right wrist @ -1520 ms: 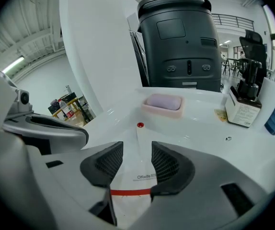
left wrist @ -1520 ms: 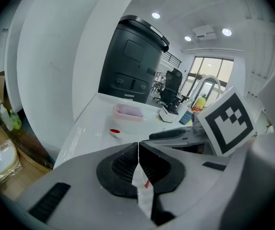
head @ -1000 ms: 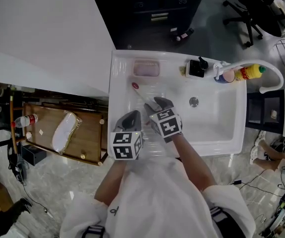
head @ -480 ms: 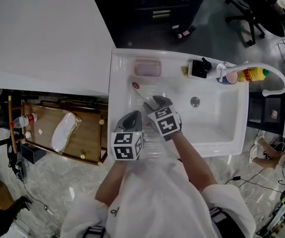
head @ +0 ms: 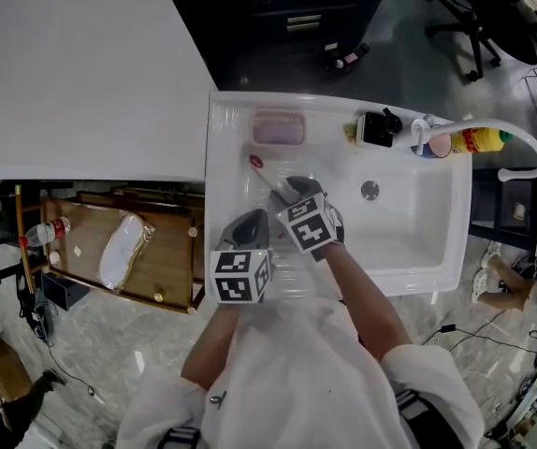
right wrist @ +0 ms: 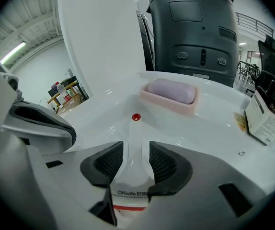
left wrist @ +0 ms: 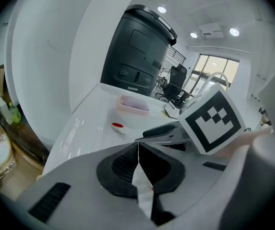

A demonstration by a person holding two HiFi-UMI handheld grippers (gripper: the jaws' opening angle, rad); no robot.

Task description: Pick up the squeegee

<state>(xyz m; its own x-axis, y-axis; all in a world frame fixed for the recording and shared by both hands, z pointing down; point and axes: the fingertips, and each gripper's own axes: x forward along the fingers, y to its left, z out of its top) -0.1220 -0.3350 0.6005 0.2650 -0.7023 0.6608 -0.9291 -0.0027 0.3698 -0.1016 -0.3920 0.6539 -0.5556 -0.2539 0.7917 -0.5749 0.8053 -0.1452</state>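
Right gripper (right wrist: 136, 153) is clamped on the white handle of the squeegee (right wrist: 134, 127), above the sink (head: 418, 241). Left gripper (left wrist: 138, 148) has its jaws pressed together.

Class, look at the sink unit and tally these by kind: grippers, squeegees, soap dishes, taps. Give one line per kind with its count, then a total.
grippers: 2, the left gripper and the right gripper
squeegee: 1, between the right jaws
soap dish: 1
tap: 1
total: 5
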